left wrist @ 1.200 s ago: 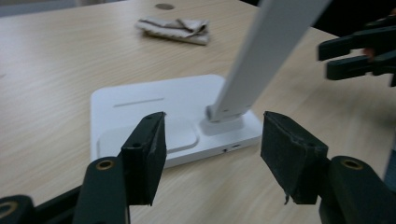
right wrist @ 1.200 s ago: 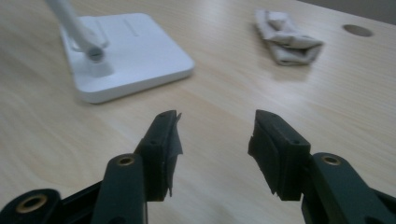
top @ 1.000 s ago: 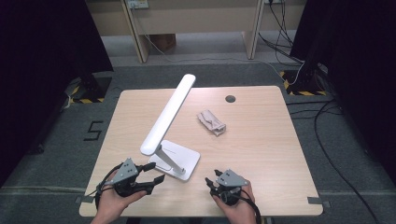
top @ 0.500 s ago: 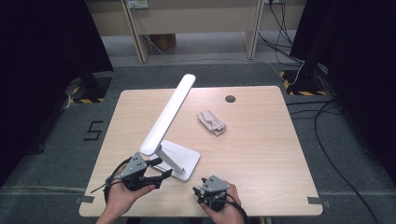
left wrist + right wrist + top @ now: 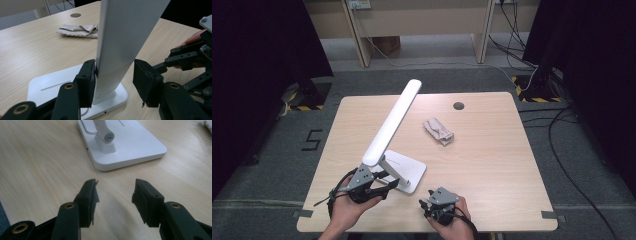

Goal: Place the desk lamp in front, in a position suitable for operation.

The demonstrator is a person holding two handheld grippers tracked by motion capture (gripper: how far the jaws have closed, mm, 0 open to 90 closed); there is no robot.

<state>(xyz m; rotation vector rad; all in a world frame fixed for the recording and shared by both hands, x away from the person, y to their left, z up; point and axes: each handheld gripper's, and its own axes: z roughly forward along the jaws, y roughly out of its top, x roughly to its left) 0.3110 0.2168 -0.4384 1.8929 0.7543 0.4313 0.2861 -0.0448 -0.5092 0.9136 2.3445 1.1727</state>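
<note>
A white desk lamp stands on the table, its long arm (image 5: 392,122) (image 5: 125,32) slanting up and away from its flat base (image 5: 409,170) (image 5: 50,85) (image 5: 135,147). My left gripper (image 5: 381,186) (image 5: 115,72) straddles the lower end of the arm; its jaws have just been closing and both pads now touch the arm's sides. At the table's front edge, right of the base, my right gripper (image 5: 428,205) (image 5: 115,192) is open over bare wood with nothing between its jaws. It points toward the base and the lamp's hinge (image 5: 106,137).
A crumpled beige cloth (image 5: 439,131) (image 5: 78,29) lies right of the lamp near the table's middle. A dark round cable hole (image 5: 458,105) (image 5: 75,15) is at the far edge. The right gripper (image 5: 190,57) is close beside the left one.
The left gripper has shifted slightly right onto the lamp arm's lower end and its jaws have narrowed around it. The right hand has drawn back toward the front edge and a little left.
</note>
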